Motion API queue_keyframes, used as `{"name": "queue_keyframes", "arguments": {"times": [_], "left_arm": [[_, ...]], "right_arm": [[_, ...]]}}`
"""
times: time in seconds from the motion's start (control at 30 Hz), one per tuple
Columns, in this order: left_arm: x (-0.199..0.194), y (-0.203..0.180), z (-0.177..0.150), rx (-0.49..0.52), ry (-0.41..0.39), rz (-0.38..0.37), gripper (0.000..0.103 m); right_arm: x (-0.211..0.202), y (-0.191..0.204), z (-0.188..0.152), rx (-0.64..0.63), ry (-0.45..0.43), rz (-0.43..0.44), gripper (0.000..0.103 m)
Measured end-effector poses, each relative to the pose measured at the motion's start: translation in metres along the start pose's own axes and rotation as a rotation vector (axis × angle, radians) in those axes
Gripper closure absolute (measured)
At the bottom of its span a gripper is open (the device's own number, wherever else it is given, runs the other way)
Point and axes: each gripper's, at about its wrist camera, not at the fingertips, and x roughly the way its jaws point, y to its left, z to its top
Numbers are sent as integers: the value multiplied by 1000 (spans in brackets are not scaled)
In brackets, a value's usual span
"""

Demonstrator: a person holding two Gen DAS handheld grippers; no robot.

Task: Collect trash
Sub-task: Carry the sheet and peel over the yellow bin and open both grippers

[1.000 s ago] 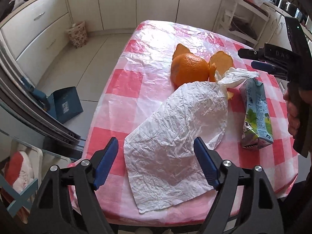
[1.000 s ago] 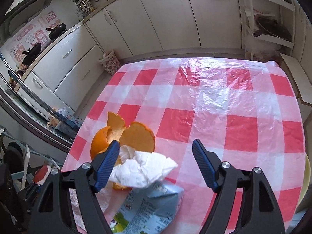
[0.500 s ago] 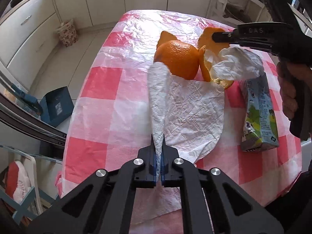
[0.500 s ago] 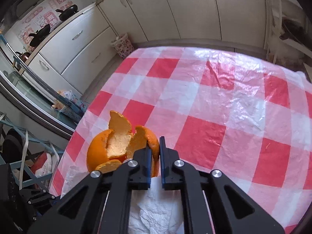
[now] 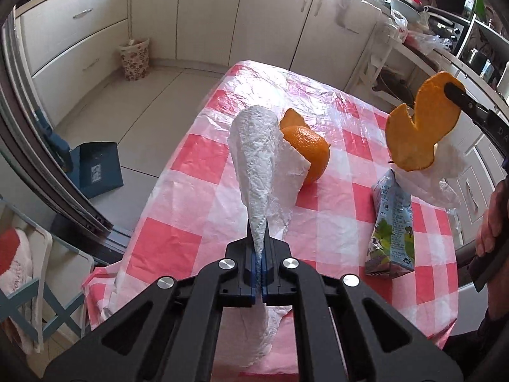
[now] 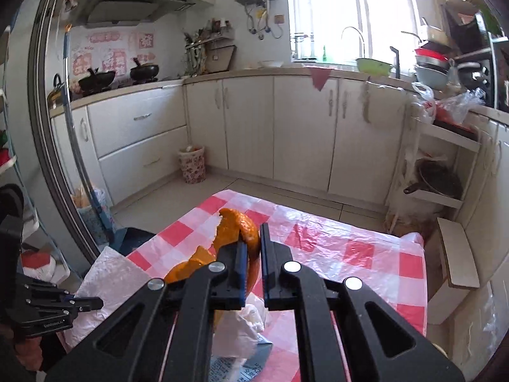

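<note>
A red-and-white checked plastic tablecloth (image 5: 203, 159) lies ahead of the black left gripper with blue pads (image 5: 261, 254), which pinches a white crinkled paper napkin (image 5: 257, 165). Beyond the napkin sits an orange half-peeled fruit (image 5: 310, 152). The black right gripper (image 6: 253, 248) clamps an orange curl of peel (image 5: 420, 124) — pale inside. To the right stands a pale-blue drink carton (image 5: 393, 222) printed with green trees — purple at its base.

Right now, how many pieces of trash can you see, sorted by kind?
Orange peel pieces: 2 (one held up, one on the table)
White tissues: 2 (one in the left gripper, one hanging under the raised peel)
Drink cartons: 1
Total: 5
</note>
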Motion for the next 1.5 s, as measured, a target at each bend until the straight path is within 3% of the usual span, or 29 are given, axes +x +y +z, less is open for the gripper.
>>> {"name": "queue_keyframes", "arguments": {"times": [0.2,0.7,1.0,1.27,1.37,1.43,1.5], "left_arm": [[-12,8,-6,-31,-37,-22,100],[-31,0,2,-52,-128,-133,100],[-35,-38,5,11,-143,-223,100],[-44,-106,10,113,-135,-294,100],[-45,-145,9,161,-122,-331,100],[-41,-173,10,178,-104,-359,100],[-34,-209,11,197,-80,-397,100]], "right_arm": [[-27,-24,0,115,-39,16,95],[-62,-95,-20,250,-5,-149,95],[-68,-168,-64,324,105,-360,95],[-79,-242,-103,434,192,-485,95],[-74,-265,-114,482,239,-509,85],[-69,-285,-123,546,288,-486,59],[-78,-296,-124,616,262,-472,59]]}}
